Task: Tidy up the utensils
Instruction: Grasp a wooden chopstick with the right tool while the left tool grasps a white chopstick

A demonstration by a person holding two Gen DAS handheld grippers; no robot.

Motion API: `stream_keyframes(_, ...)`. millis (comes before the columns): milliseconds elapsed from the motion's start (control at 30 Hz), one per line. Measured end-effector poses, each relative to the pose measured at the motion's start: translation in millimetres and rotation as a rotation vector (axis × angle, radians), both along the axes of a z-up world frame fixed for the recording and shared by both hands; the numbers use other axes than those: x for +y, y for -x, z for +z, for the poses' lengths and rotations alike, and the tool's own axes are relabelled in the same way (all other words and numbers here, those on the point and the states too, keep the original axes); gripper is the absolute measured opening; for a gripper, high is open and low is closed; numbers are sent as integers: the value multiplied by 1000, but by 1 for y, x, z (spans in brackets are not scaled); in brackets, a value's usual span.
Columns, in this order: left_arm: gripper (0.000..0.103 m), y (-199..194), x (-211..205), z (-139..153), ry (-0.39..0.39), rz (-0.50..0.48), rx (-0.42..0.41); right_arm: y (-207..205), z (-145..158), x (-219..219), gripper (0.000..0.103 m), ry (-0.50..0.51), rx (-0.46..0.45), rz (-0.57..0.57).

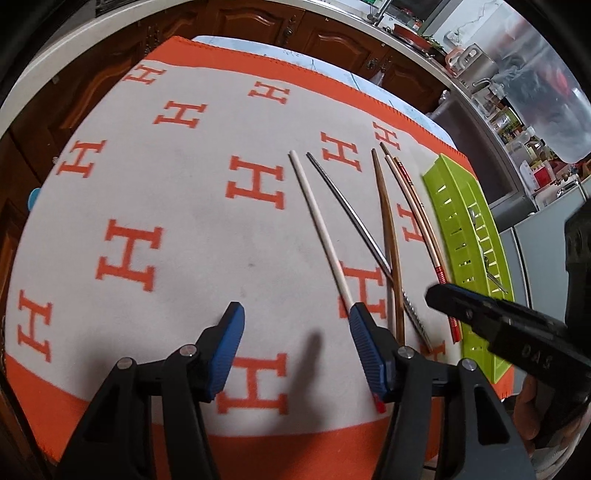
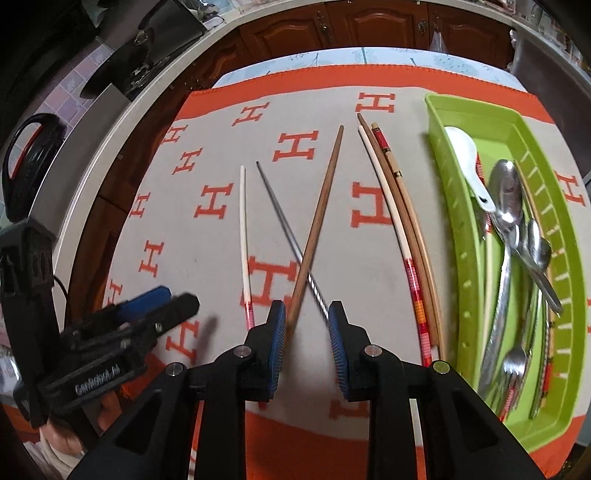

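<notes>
Several chopsticks lie loose on the H-patterned cloth (image 2: 207, 236). A brown wooden chopstick (image 2: 321, 206) crosses a thin metal chopstick (image 2: 280, 221), and their near ends lie just ahead of my right gripper (image 2: 306, 308), which hangs over them, partly open and pressing on nothing. A white chopstick (image 2: 242, 229) lies to their left. My left gripper (image 1: 295, 310) is open and empty, and the white chopstick (image 1: 317, 221) runs past its right finger (image 1: 364, 332). The green tray (image 2: 443, 147) on the right holds a white spoon (image 2: 461, 155), metal spoons (image 2: 508, 192), a fork and chopsticks.
Three more chopsticks (image 2: 406, 221) lie side by side next to the tray's left wall. The cloth covers a table whose far edge faces dark wooden cabinets (image 2: 369, 26). A black kettle (image 2: 29, 162) stands on the counter at the left. A hand (image 2: 55, 439) holds the left gripper's handle.
</notes>
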State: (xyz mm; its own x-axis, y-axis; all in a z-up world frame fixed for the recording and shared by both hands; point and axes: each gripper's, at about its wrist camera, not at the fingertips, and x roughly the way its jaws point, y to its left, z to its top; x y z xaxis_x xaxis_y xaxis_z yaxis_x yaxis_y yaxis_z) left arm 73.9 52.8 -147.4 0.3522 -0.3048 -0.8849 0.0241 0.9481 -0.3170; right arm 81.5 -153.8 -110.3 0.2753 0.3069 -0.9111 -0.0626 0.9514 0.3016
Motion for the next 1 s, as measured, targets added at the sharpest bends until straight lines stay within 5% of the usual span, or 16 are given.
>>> stream_keyframes(167, 47, -19, -14, -13, 3, -20, 63, -40, -10, 3, 24, -22, 16, -18)
stream_keyframes(433, 46, -32, -31, -12, -71, -51, 92, -87, -34, 17, 16, 78, 70, -9)
stream_keyframes(667, 46, -33, -46, -12, -141, -77, 94, -87, -41, 24, 7, 145, 37, 25)
stream_keyframes(1000, 44, -30, -84, -17, -344, -166, 47, -46, -20, -13, 7, 26, 24, -54)
